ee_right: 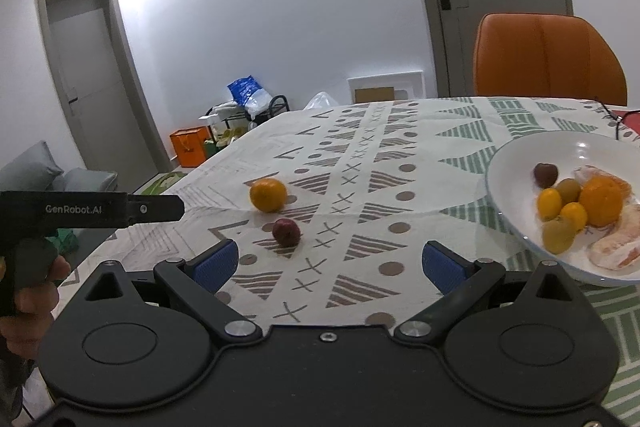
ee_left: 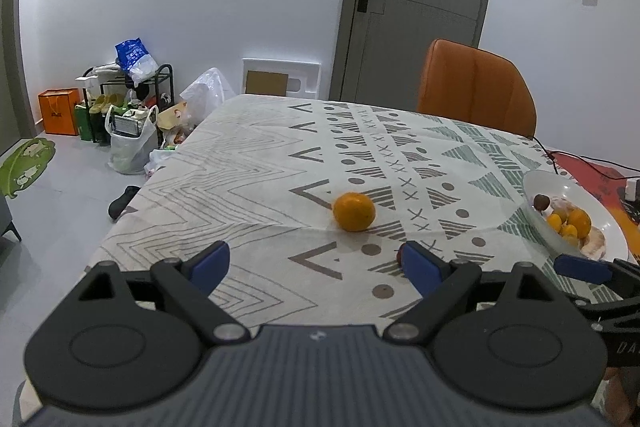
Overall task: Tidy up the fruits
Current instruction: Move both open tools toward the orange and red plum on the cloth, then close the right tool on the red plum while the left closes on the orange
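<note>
An orange (ee_left: pixel 354 211) (ee_right: pixel 268 195) lies on the patterned tablecloth. A small dark red fruit (ee_right: pixel 286 233) lies just nearer, its edge peeking out behind my left gripper's right finger (ee_left: pixel 420 267). My left gripper (ee_left: pixel 316 267) is open and empty, a short way before the orange. My right gripper (ee_right: pixel 330 267) is open too, with nothing between its pads, and the red fruit sits ahead of its left finger. The white bowl (ee_right: pixel 504 155) (ee_left: pixel 536 183) at the right holds an orange (ee_right: pixel 602 201), small yellow fruits, greenish ones, a dark red one and peeled citrus pieces (ee_right: pixel 616 251).
An orange chair (ee_right: pixel 548 59) stands at the table's far side before a grey door. A black cable (ee_left: pixel 560 163) and a red mat (ee_left: pixel 600 175) lie beyond the bowl. Bags and a shoe rack (ee_left: pixel 128 99) crowd the floor past the table's left edge. A hand (ee_right: pixel 32 291) holds the left gripper.
</note>
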The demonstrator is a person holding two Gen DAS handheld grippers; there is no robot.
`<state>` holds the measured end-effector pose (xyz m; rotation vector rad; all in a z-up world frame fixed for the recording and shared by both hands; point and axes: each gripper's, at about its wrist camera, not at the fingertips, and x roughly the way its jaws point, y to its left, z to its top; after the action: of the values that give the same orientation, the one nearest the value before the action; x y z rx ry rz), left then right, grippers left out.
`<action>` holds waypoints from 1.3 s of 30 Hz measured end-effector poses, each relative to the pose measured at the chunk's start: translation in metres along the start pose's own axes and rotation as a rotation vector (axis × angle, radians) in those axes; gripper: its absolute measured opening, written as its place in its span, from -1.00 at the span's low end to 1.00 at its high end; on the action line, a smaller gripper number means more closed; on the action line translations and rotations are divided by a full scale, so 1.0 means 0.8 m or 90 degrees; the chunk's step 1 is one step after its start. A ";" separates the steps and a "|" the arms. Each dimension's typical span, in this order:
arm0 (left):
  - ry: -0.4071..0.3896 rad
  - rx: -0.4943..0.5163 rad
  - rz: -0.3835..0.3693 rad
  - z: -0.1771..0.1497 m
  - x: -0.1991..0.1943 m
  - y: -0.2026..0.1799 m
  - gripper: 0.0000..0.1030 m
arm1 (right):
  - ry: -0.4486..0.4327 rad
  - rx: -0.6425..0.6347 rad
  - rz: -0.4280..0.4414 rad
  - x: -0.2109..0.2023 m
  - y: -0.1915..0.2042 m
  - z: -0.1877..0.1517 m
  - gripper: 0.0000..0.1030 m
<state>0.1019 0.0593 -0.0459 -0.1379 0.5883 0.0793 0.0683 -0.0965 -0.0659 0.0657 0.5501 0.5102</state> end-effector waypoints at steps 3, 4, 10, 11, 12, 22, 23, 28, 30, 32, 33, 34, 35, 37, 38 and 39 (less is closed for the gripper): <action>0.002 -0.005 0.001 -0.001 0.003 0.005 0.78 | 0.006 -0.006 0.004 0.006 0.004 -0.001 0.91; 0.002 -0.007 0.001 -0.002 0.004 0.006 0.78 | 0.008 -0.007 0.007 0.008 0.005 -0.001 0.90; 0.001 -0.009 0.002 -0.004 0.009 0.016 0.77 | 0.029 -0.012 0.028 0.028 0.012 -0.003 0.71; 0.004 -0.012 0.002 -0.003 0.011 0.018 0.77 | 0.033 -0.015 0.032 0.032 0.014 -0.003 0.69; 0.006 -0.015 0.003 -0.003 0.013 0.021 0.77 | 0.036 -0.017 0.035 0.035 0.017 -0.003 0.68; 0.020 -0.027 0.008 -0.001 0.030 0.041 0.73 | 0.061 -0.021 0.052 0.080 0.028 0.009 0.40; 0.023 -0.028 0.010 0.000 0.033 0.043 0.73 | 0.064 -0.022 0.053 0.085 0.029 0.011 0.36; 0.031 -0.025 0.017 0.005 0.044 0.047 0.72 | 0.093 -0.031 0.058 0.107 0.036 0.011 0.04; 0.032 -0.022 0.018 0.007 0.047 0.045 0.72 | 0.090 -0.046 0.056 0.111 0.040 0.010 -0.09; 0.033 -0.019 0.017 0.009 0.050 0.043 0.72 | 0.092 -0.052 0.054 0.113 0.041 0.012 -0.61; 0.034 -0.017 0.017 0.010 0.051 0.042 0.72 | 0.096 -0.048 0.059 0.114 0.039 0.014 -0.60; 0.034 -0.013 0.016 0.012 0.052 0.040 0.72 | 0.097 -0.041 0.063 0.114 0.036 0.015 -0.61; 0.034 -0.010 0.014 0.013 0.053 0.037 0.72 | 0.096 -0.038 0.063 0.113 0.034 0.016 -0.61; 0.032 -0.004 0.009 0.017 0.056 0.033 0.70 | 0.088 -0.040 0.055 0.109 0.030 0.018 -0.61; 0.031 -0.002 0.006 0.018 0.058 0.029 0.70 | 0.086 -0.039 0.052 0.106 0.028 0.018 -0.61; 0.031 -0.002 0.003 0.020 0.060 0.027 0.69 | 0.084 -0.037 0.050 0.104 0.024 0.019 -0.61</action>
<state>0.1483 0.0849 -0.0621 -0.1410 0.6373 0.0820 0.1282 -0.0385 -0.0891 -0.0020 0.6626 0.6098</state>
